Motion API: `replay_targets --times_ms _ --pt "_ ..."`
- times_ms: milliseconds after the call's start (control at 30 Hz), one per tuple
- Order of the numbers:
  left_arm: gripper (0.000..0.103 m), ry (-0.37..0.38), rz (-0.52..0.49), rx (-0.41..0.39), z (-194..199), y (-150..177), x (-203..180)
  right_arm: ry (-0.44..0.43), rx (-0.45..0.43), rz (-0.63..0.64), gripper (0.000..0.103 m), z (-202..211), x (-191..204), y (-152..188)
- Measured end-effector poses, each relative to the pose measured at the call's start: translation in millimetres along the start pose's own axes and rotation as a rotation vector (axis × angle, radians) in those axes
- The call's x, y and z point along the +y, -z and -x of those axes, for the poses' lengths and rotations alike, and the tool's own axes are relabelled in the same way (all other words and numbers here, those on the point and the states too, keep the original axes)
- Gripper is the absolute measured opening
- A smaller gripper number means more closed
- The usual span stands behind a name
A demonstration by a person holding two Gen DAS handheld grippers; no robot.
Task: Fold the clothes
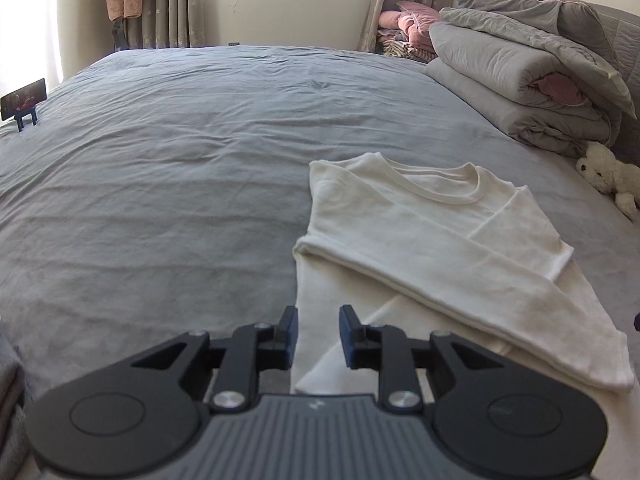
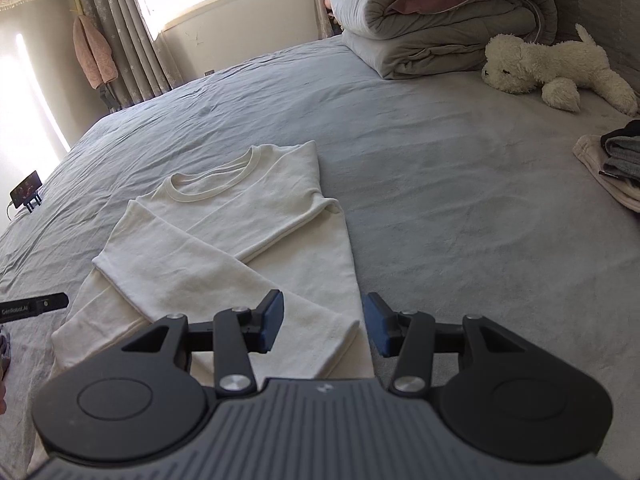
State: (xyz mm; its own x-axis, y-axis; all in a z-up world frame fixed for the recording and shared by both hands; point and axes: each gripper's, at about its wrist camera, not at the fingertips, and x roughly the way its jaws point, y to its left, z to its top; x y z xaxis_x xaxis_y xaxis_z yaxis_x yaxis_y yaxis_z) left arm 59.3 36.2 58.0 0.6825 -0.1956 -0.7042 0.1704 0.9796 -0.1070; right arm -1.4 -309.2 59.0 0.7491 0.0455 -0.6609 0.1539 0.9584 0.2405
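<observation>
A cream long-sleeved shirt [image 1: 420, 232] [image 2: 240, 216] lies flat on the grey bed sheet [image 1: 160, 160] [image 2: 460, 200], collar towards the window. Both sleeves are folded across its front, so they cross over the body. My left gripper [image 1: 319, 320] hovers over the shirt's lower left edge with its jaws a little apart and nothing between the pads. My right gripper [image 2: 323, 312] hangs above the lower right edge, beside a sleeve cuff, its jaws wider apart and empty. The shirt's bottom hem is hidden behind both gripper bodies.
Folded grey duvets [image 1: 520, 72] [image 2: 440, 20] are stacked at the bed's far right, with a white plush dog [image 1: 608, 176] [image 2: 552, 68] in front of them. A small pile of folded clothes [image 2: 616, 164] sits at the right edge. A phone on a stand [image 1: 24, 100] [image 2: 26, 192] stands far left.
</observation>
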Motion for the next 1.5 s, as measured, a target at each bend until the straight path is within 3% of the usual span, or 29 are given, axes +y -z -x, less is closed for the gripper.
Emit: replay_targets --times_ms 200,333,533,600,800,1067,1300,1500 --pt "0.030 0.059 0.009 0.000 30 44 -8 -0.088 0.071 0.158 0.026 -7 34 15" --pt "0.030 0.027 0.044 0.019 21 62 2 -0.040 0.165 0.247 0.017 -27 48 33" --pt "0.032 0.008 0.038 -0.005 31 65 9 -0.002 0.172 0.224 0.017 -10 33 36" --pt "0.034 -0.023 0.027 -0.001 34 66 14 -0.010 0.190 0.182 0.024 -8 23 39" --pt "0.042 0.009 0.130 0.026 43 73 38 -0.011 0.200 0.167 0.025 -5 24 45" --pt "0.042 0.020 0.170 0.033 55 82 50 -0.002 0.196 0.144 0.025 8 22 51" --pt "0.034 0.060 0.190 0.054 62 95 47 0.020 0.195 0.182 0.025 20 21 61" --pt "0.034 0.071 0.189 0.065 66 103 44 0.034 0.196 0.226 0.025 28 22 72"
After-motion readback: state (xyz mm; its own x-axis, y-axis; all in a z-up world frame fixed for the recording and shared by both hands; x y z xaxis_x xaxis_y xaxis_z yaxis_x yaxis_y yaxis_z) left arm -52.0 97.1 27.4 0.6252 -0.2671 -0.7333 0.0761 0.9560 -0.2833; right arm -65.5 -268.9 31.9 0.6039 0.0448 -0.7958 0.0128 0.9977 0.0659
